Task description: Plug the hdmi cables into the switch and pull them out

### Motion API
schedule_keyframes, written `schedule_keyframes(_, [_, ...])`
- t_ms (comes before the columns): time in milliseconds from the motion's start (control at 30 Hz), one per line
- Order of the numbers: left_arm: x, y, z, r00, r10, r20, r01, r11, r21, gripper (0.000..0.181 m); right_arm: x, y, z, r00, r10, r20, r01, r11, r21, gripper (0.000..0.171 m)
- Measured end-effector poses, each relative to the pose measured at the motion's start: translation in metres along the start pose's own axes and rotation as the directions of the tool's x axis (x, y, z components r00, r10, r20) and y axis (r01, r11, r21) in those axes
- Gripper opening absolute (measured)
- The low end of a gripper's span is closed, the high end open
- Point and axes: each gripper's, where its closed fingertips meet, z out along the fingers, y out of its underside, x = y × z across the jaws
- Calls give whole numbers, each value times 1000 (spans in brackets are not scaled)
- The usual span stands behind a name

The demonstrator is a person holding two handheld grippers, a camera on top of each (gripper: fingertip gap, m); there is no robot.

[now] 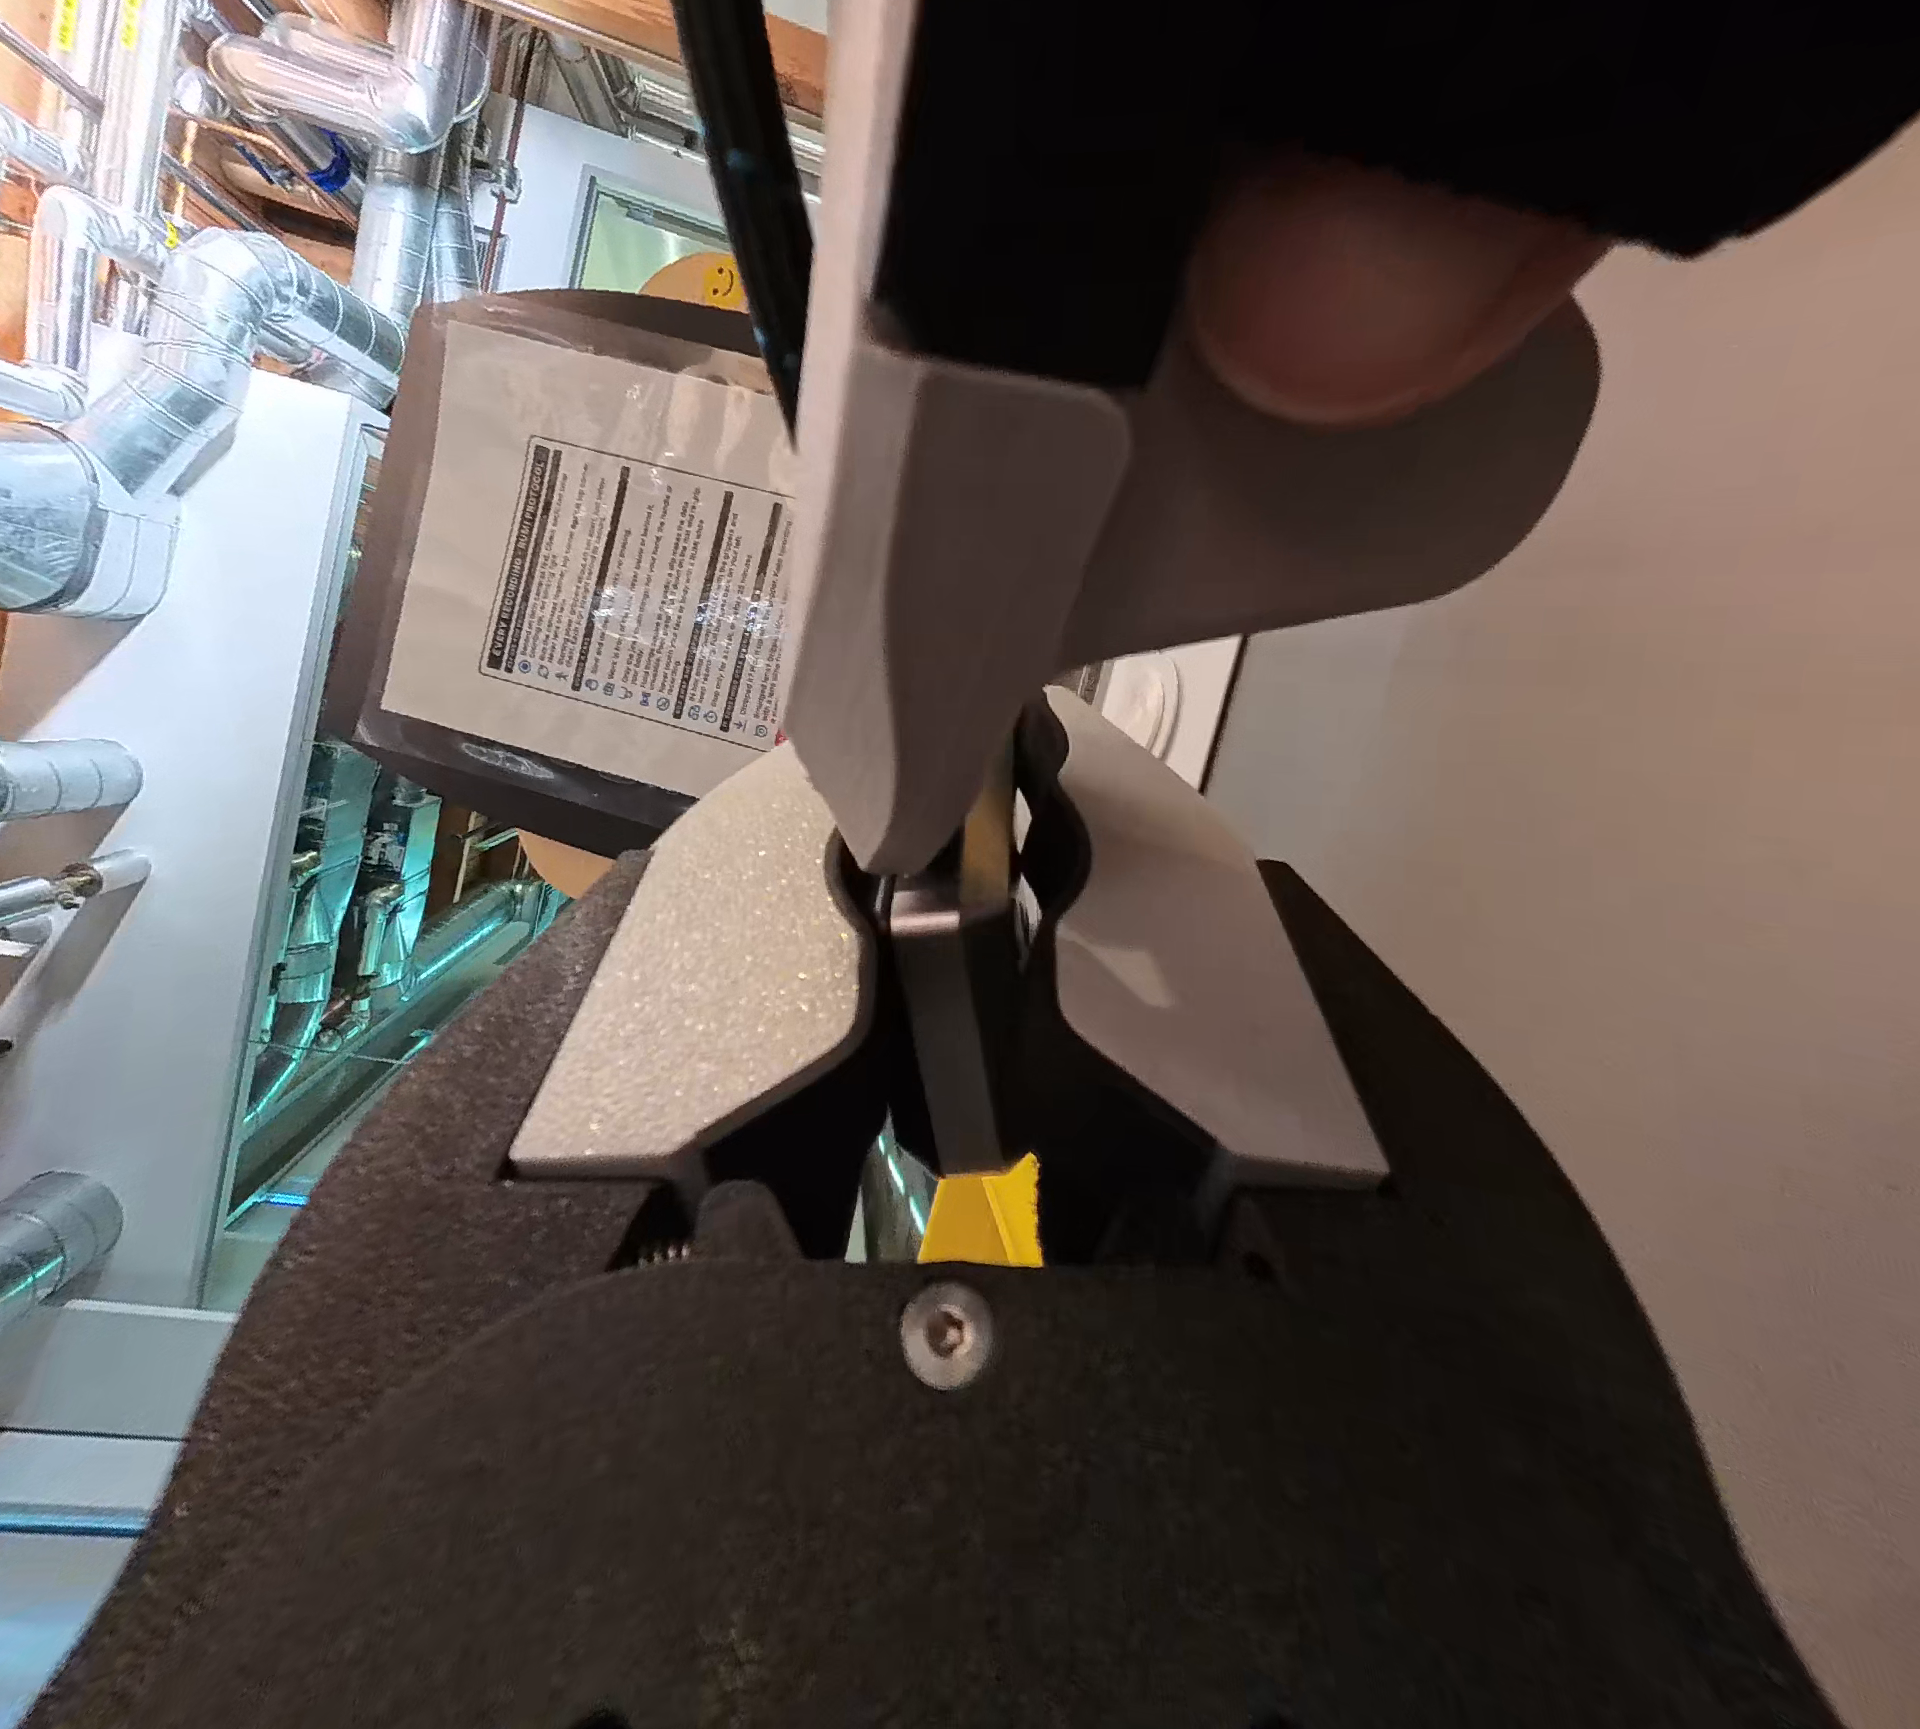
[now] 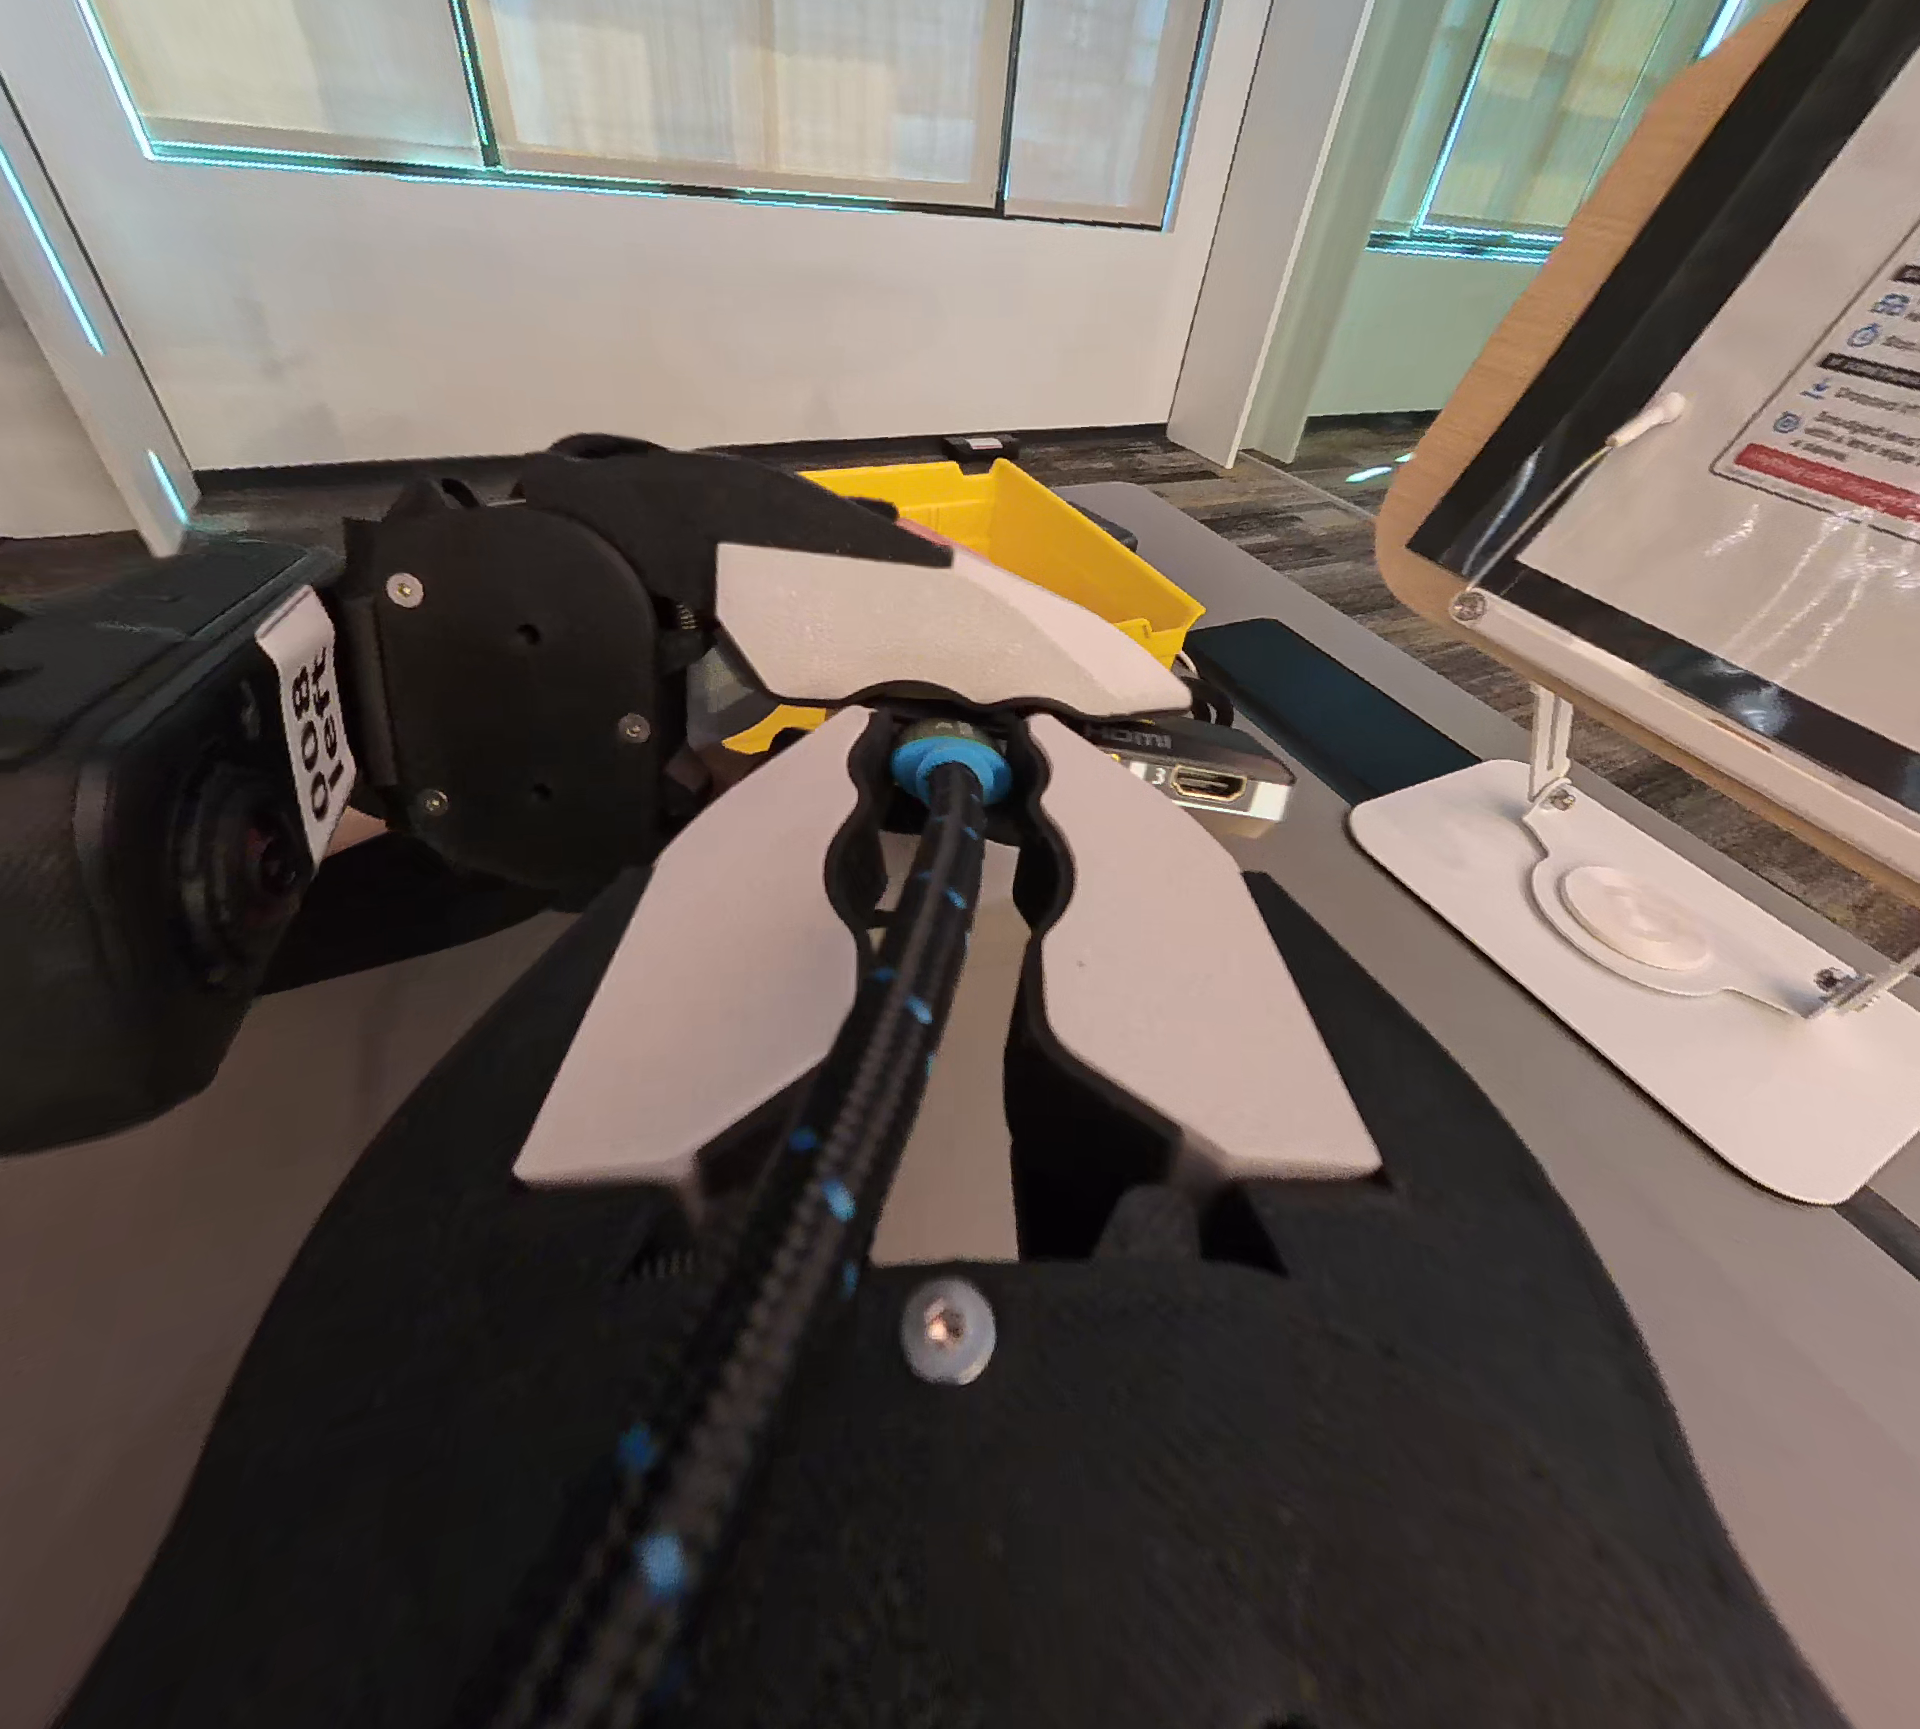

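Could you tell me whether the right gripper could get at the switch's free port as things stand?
Probably not yet. The right gripper is shut on the cable plug, and the left gripper clamps the switch just beside it. The free port itself faces out uncovered.

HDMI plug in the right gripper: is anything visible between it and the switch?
Nothing separate shows. The right gripper grips the HDMI plug at the switch, and the left gripper's finger lies over that spot. That finger hides the port, so seating cannot be judged. The neighbouring open port is unobstructed.
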Motion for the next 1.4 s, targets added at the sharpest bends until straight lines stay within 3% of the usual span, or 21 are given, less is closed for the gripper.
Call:
schedule_keyframes(167, [0,-1,-1,1000,4,4,-4,1000,11,25,0,0,-1,997,-58,-49,57,998,-24,23])
schedule_keyframes(433, [5,-2,1,1000,17,-20,-17,1000,-14,24,0,3,-4,994,98,47,-98,995,-12,22])
schedule_keyframes(833, [0,-5,0,1000,-15,-16,15,1000,4,24,0,0,-5,988,-100,-116,93,994,-64,23])
schedule_keyframes(967, [1,-4,0,1000,-16,-25,16,1000,-9,23,1,0,-5,997,61,-44,-62,998,-23,22])
schedule_keyframes(1267, [-4,-9,-5,1000,-19,-14,19,999,37,24,-5,-7,-8,995,-65,-74,62,997,-39,22])
schedule_keyframes(1400, [-1,-9,-5,996,-52,-75,53,998,13,24,-5,-7,-6,1000,-8,-3,8,1000,-20,22])
